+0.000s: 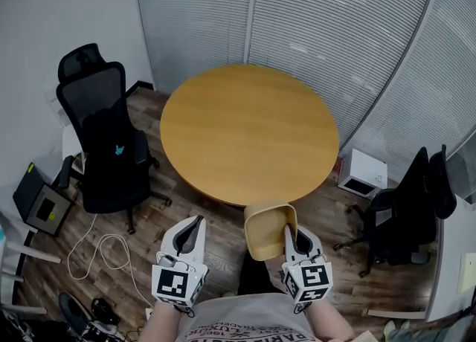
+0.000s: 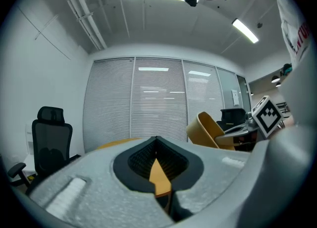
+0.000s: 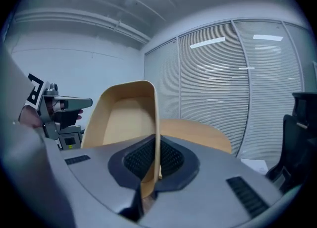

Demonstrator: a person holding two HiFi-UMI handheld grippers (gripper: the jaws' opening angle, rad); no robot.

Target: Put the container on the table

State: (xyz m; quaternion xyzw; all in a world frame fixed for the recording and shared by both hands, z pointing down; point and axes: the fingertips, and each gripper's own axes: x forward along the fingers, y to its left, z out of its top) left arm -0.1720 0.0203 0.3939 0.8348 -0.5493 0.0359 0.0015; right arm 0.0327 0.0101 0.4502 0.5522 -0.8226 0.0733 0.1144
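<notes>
Presently the right hand-held gripper (image 1: 292, 236) is clenched on one wall of the tan container (image 1: 268, 230), which hangs tilted in the air short of the tabletop's (image 1: 249, 132) near edge. The left hand-held gripper (image 1: 191, 232) is closed and empty. Advised: carry the container well past the near edge, level it, lower it until the base rests flat, and only then release.

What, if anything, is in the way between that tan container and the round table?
Nothing visible. The container, held in the right gripper, has only open floor ahead, and the table top is bare.
</notes>
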